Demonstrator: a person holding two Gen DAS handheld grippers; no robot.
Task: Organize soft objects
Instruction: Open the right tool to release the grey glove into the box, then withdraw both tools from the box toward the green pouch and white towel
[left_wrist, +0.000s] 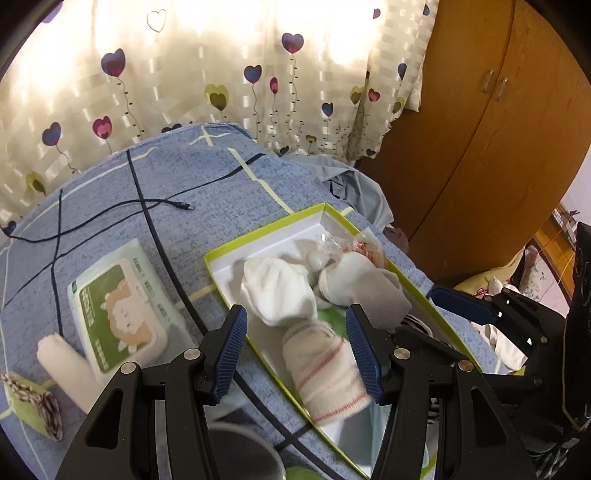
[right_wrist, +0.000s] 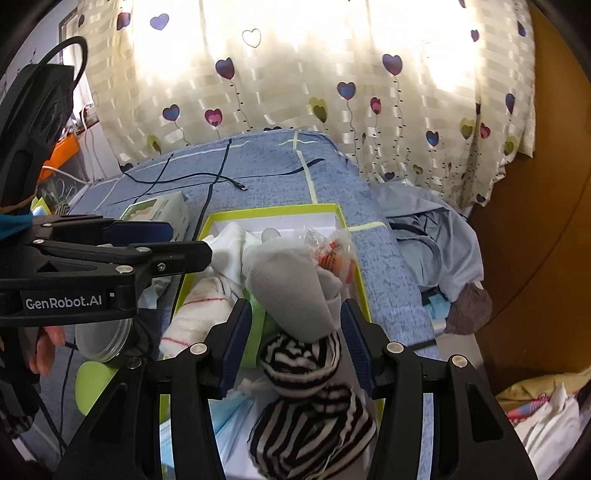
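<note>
Where readable, left gripper (right_wrist: 159, 236), "GenRobot.AI"

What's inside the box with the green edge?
The shallow white box with the green rim holds a white sock, a grey sock, a red-striped white sock, a black-and-white striped sock and a crinkly clear wrapper. The socks hide whatever lies beneath.

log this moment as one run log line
left gripper: open over red-striped sock | right gripper: open around black-and-white striped sock | socks in green-rimmed box
</note>
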